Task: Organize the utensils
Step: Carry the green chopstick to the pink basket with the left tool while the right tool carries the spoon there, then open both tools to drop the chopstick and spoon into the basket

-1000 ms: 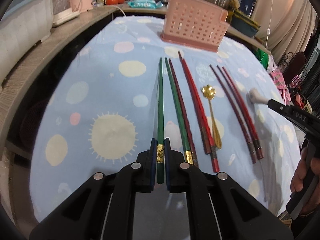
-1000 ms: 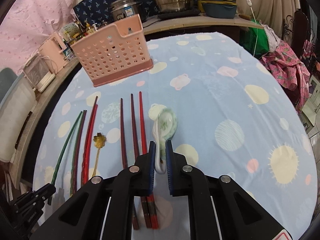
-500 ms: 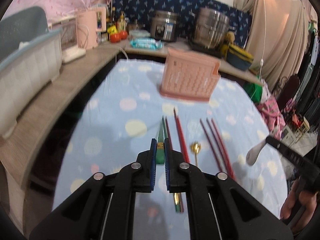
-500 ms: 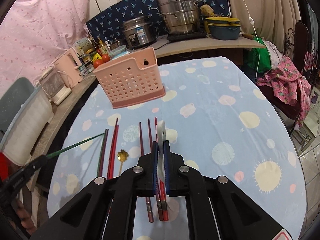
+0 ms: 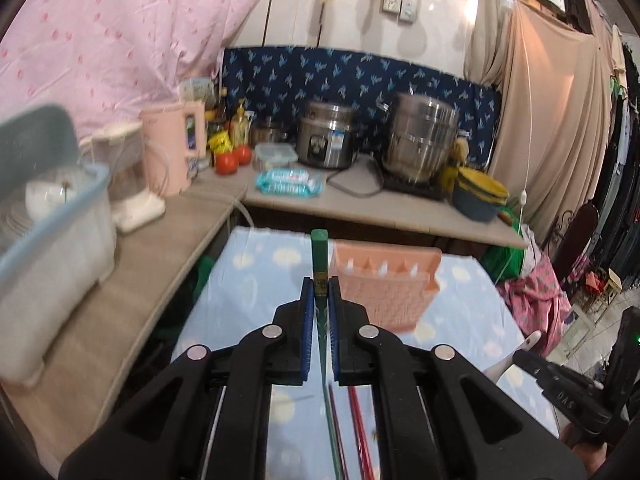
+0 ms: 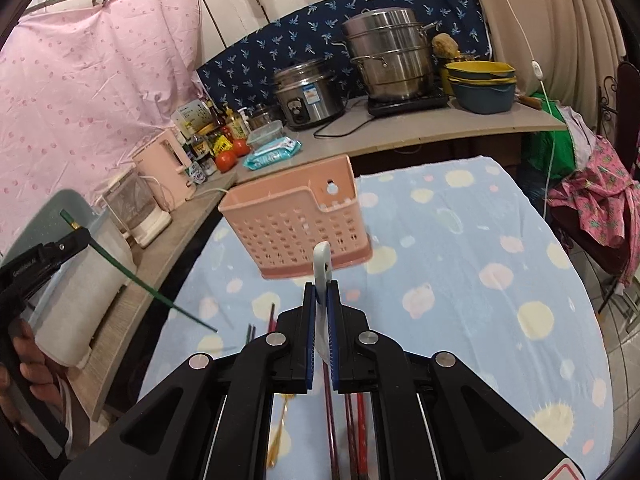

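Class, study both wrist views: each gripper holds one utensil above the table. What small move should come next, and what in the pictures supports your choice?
Probably carry the left gripper forward over the pink basket and tip the green chopstick thin end down into it. It is clamped, clear of the table, and the basket's open top lies just ahead. The right gripper holds the white spoon, likely next.

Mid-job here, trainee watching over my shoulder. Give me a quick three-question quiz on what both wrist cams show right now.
1. True or false: the left gripper is shut on a green chopstick.
2. What does the right gripper hold: A) gold spoon, B) white spoon, C) red chopstick?
3. What pink holder stands on the tablecloth ahead?

Key: 1 true; 2 B; 3 the perforated basket.
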